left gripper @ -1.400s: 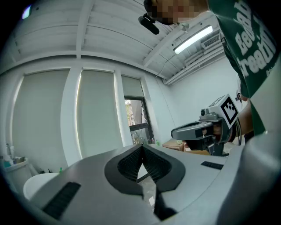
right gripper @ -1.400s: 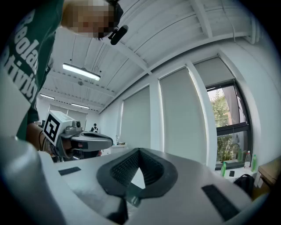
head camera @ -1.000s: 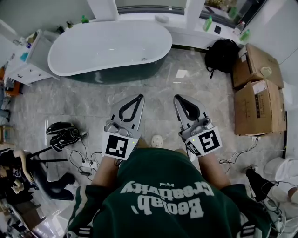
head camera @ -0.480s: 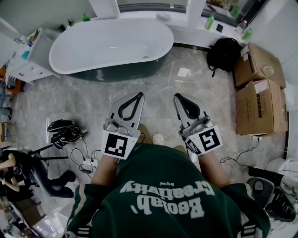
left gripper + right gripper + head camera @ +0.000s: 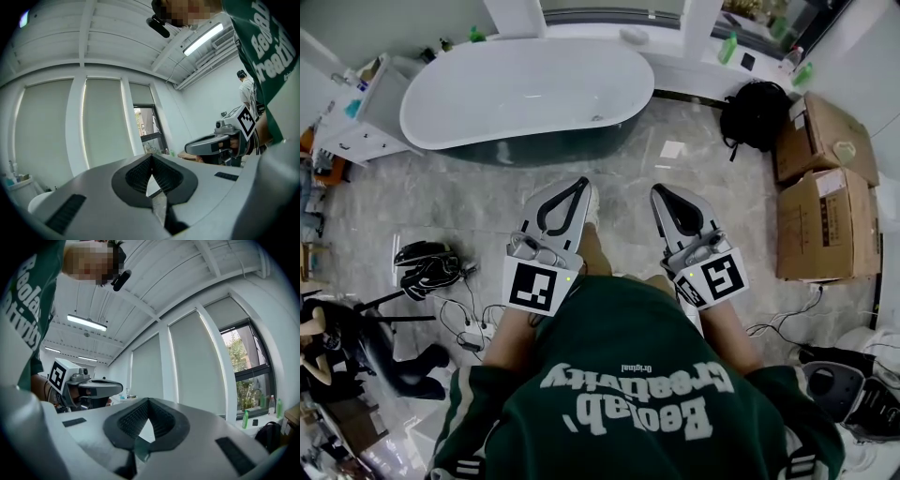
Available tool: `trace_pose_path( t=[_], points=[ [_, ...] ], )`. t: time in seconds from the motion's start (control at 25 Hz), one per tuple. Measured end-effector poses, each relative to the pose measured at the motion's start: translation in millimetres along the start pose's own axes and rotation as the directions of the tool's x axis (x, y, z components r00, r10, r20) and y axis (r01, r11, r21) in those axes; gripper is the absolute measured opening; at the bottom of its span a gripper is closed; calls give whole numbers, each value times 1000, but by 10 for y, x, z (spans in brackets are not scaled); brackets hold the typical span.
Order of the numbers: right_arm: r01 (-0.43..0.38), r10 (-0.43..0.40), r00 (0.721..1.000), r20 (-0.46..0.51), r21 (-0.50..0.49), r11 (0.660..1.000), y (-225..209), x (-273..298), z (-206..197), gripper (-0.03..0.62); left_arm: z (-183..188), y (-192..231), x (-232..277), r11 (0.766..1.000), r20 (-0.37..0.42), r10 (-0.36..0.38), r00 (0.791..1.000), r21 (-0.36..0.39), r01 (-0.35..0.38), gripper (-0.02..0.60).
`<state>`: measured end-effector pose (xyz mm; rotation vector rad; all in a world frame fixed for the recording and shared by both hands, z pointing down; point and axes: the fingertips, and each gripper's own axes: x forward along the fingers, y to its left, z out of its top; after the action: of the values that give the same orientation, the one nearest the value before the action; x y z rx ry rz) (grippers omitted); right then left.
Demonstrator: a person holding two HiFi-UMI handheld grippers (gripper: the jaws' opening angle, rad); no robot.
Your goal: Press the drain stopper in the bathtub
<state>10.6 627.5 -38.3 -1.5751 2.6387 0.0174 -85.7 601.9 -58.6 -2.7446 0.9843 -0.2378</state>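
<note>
The white oval bathtub [image 5: 450,103] stands at the top of the head view, with a small dark drain stopper [image 5: 596,118] on its floor near the right end. My left gripper [image 5: 580,186] and right gripper [image 5: 660,193] are held side by side over the marble floor, well short of the tub. Both point toward it. In the left gripper view the left gripper [image 5: 151,157] has its jaws closed tip to tip with nothing held. The right gripper [image 5: 148,402] looks the same in its own view. Neither gripper view shows the tub.
Cardboard boxes [image 5: 825,187] and a black backpack [image 5: 755,112] sit at the right. A white cabinet [image 5: 356,122] stands left of the tub. Black gear and cables [image 5: 431,267] lie on the floor at the left. Green bottles [image 5: 728,47] stand on the window ledge.
The person has stepped forward; one shoe now shows beside the left gripper. Both grippers sit slightly further forward and stay shut.
</note>
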Motion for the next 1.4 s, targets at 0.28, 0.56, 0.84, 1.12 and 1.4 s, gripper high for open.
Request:
trace_pose_path(
  t=[0.28,0.56,0.84,1.12,1.4],
  points=[
    [4,-3,1000,28,-22,1000,-182,273,-95,11,-114,229,279,1000,34,3,999,31,-4,8],
    [47,-47,999,0,-1,999,-536,572,-260,11,-253,515,649,999,37,-13,999,34,12,8],
    [87,-88,995,-36,-43,995,-964,1144,-274,11,-350,1022,1205,999,28,-39,999,-2,39,8],
    [86,-97,993,-73,-146,986,-1331,2050,-211,11,-350,1784,1953,997,65,-76,995,9,75,8],
    [56,-80,989,-123,-185,981,-1693,2938,-260,11,-429,2432,2710,992,77,-122,989,7,122,8]
  ],
)
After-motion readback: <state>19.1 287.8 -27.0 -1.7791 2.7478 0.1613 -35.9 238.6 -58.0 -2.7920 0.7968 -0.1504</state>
